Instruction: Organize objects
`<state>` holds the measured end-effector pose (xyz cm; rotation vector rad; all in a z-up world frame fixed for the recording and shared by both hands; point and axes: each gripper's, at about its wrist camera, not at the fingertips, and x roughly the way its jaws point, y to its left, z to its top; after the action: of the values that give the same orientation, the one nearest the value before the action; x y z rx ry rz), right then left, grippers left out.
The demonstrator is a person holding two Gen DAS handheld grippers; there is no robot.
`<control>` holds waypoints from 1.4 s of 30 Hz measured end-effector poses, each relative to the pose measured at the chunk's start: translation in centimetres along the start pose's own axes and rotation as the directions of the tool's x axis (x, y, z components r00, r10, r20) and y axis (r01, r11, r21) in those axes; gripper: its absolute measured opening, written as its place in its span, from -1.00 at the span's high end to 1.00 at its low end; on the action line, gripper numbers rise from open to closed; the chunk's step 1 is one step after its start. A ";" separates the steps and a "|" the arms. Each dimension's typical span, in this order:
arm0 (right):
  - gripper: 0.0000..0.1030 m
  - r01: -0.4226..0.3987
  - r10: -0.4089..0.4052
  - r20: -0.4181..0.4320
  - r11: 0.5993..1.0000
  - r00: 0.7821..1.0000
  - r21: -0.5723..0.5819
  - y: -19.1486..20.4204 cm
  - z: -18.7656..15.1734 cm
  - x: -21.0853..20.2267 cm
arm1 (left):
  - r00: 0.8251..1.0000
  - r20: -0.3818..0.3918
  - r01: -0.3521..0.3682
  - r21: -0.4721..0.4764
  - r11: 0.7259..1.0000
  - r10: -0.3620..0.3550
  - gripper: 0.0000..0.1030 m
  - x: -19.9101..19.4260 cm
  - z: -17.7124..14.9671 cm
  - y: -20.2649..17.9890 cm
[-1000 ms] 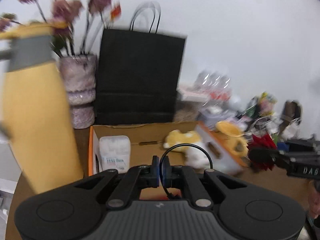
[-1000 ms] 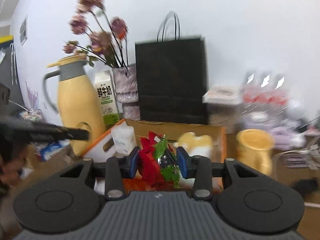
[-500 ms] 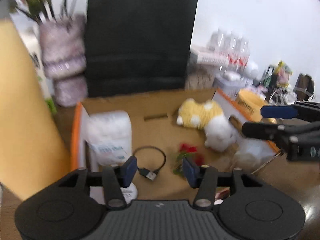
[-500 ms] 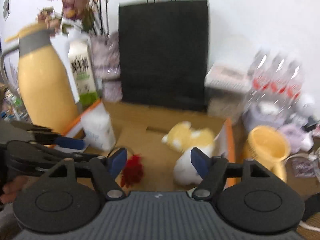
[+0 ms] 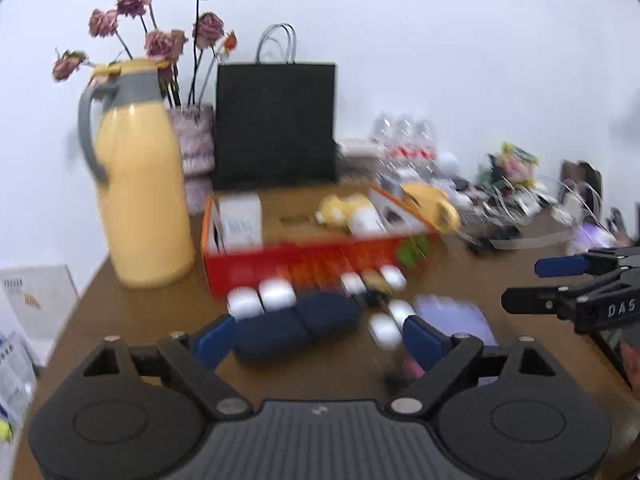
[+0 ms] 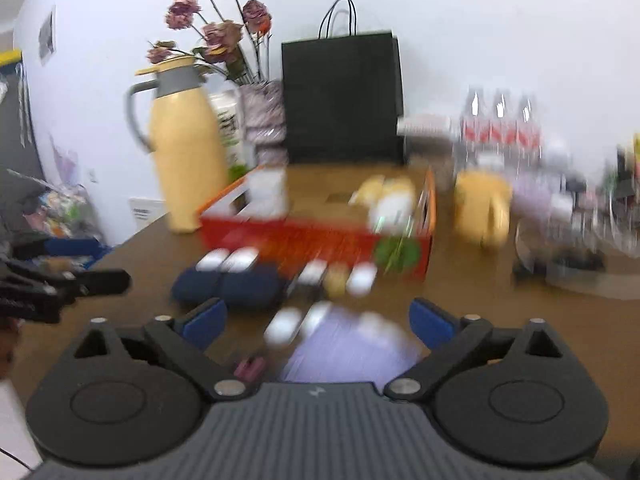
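Brown table [image 5: 168, 316] edge dropping off at my left, my left gripper [image 5: 316, 338] jaws still opening over navy pouches [image 5: 296, 324], nothing pinched, red box [image 5: 304, 268] just behind, my right gripper [image 6: 318, 320] opening too, empty, lilac thing [image 6: 348, 354] too blurry to name

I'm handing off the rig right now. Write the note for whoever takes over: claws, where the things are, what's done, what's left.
Left claw: jaws opening, nothing held.
Right claw: jaws opening, nothing held; it hovers over a lilac pad.
Orange box at the table's middle holds a white pack, a yellow-and-white plush and a red flower with green leaves at its front corner.
Left on the table before the box: a navy pouch, several small white items, and the pad.
Views are blurred, so check before grasping.
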<state>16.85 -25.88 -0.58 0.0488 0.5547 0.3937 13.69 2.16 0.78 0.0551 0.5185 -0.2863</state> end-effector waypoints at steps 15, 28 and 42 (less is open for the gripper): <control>-0.78 0.088 -0.088 -0.024 0.996 0.996 -0.007 0.8 -6.2 -4.9 | 0.987 -0.156 0.019 -0.081 0.997 -0.031 -0.60 2.8 -5.4 -4.0; -0.35 0.068 -0.070 -0.048 0.996 0.996 -0.053 -0.4 -2.4 6.0 | 0.985 -0.166 -0.056 -0.055 0.997 0.046 0.44 7.6 -3.8 -1.1; 0.29 0.070 -0.064 -0.122 0.996 0.990 0.046 -2.0 2.7 18.2 | 0.984 -0.084 0.167 0.102 0.981 -0.159 -0.68 15.5 2.2 5.4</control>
<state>33.16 -20.72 -7.73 0.0549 0.6835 0.3184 29.16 3.06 -5.15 0.1297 0.5840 -0.4742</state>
